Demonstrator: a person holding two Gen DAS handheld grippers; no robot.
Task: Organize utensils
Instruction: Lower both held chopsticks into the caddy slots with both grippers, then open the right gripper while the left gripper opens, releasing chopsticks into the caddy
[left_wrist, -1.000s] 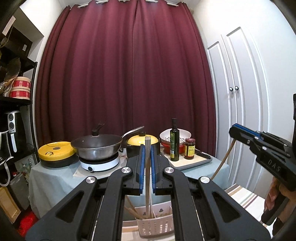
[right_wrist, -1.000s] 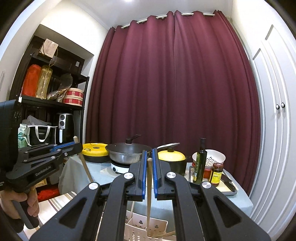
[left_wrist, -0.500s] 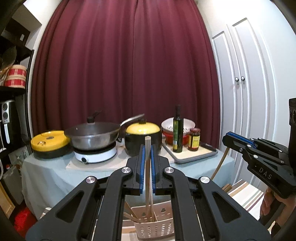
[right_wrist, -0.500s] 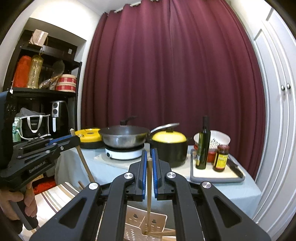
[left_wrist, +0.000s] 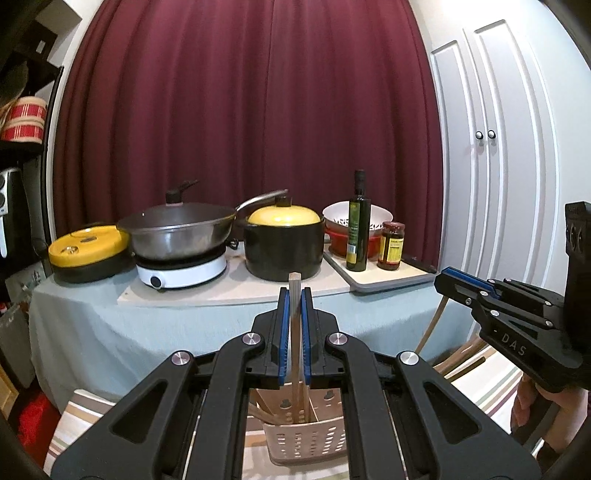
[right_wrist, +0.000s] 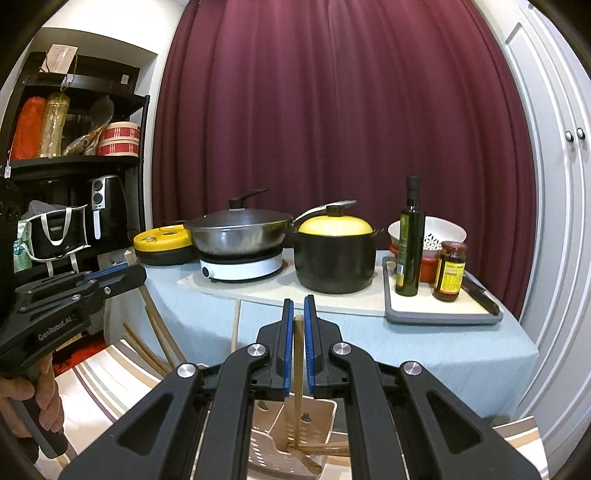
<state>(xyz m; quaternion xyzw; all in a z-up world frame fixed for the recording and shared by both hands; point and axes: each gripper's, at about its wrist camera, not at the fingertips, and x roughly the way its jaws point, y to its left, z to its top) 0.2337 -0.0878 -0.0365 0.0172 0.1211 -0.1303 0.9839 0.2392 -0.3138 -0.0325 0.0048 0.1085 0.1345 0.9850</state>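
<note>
Standing in the caddy (left_wrist: 306, 437): several chopsticks, one upright between the left gripper (left_wrist: 294, 295) pads, another in the right gripper (right_wrist: 298, 308) with a sliver of gap (real grip there unclear), others slanted inside.

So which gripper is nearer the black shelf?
Left. The left gripper is held out on the shelf side, just in front of it. The right gripper is further over, facing the table above the basket.

Both wrist views face the table (left_wrist: 92, 325), apparently from nearby.
</note>
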